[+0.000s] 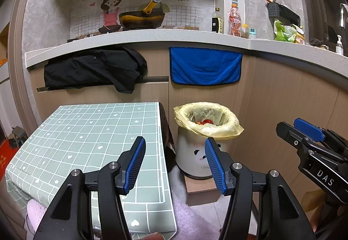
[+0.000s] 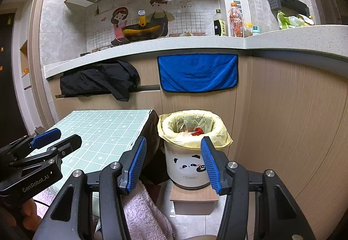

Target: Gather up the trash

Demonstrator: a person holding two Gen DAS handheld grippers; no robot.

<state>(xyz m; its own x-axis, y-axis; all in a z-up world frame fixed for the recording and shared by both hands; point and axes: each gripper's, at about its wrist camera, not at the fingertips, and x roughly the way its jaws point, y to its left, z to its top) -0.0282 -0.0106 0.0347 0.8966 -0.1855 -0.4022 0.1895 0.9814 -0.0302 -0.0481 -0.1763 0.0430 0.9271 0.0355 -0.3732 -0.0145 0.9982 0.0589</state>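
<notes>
A white bin with a panda face [image 1: 193,157] [image 2: 187,166] stands on a low wooden block, lined with a yellow bag [image 1: 206,118] [image 2: 193,127]. Red scraps [image 1: 205,121] [image 2: 196,131] lie inside it. My left gripper [image 1: 175,164] hovers open over the right edge of the green checked table [image 1: 91,137], with nothing between its blue pads. My right gripper [image 2: 173,164] is open too, empty, pointing at the bin from a short way off. Each gripper shows at the side of the other's view, the right gripper [image 1: 304,133] and the left gripper [image 2: 56,140].
The green checked table [image 2: 104,131] stands left of the bin. Behind them runs a wood-fronted counter [image 1: 152,36] with a blue towel [image 1: 205,66] and a black garment [image 1: 93,68] hung on it. A pink fluffy cloth [image 2: 141,214] lies below my right gripper. Bottles and a wok sit on the counter.
</notes>
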